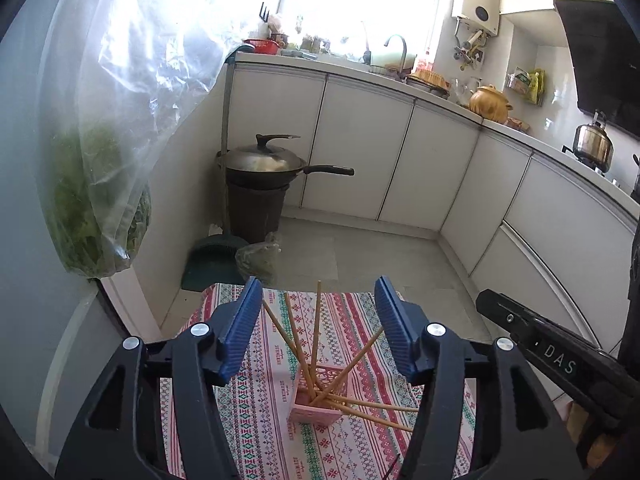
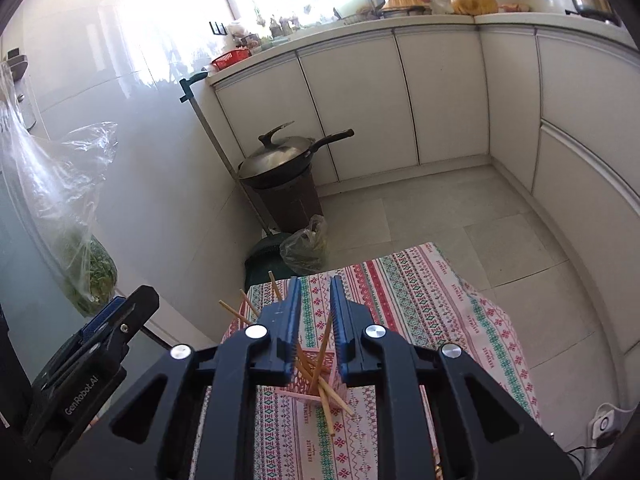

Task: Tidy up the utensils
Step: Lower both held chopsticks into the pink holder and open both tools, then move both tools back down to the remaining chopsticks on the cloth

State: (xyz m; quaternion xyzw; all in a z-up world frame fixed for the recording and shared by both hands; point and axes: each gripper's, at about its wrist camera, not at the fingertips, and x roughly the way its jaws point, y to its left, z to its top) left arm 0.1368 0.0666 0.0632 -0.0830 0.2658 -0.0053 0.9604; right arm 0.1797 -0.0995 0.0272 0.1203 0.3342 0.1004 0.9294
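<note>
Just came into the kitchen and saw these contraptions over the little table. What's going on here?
A person is tidying chopsticks with a handheld gripper in each hand. The wooden chopsticks stand splayed in a pink holder on the patterned tablecloth. The left gripper is open above the holder, gripping nothing. The right gripper is narrowly open, with one chopstick rising between its blue pads, not pinched. All visible chopsticks are in the holder, though several lean far over its rim.

Each black gripper (image 1: 316, 300) has ribbed blue pads and silver screws.
</note>
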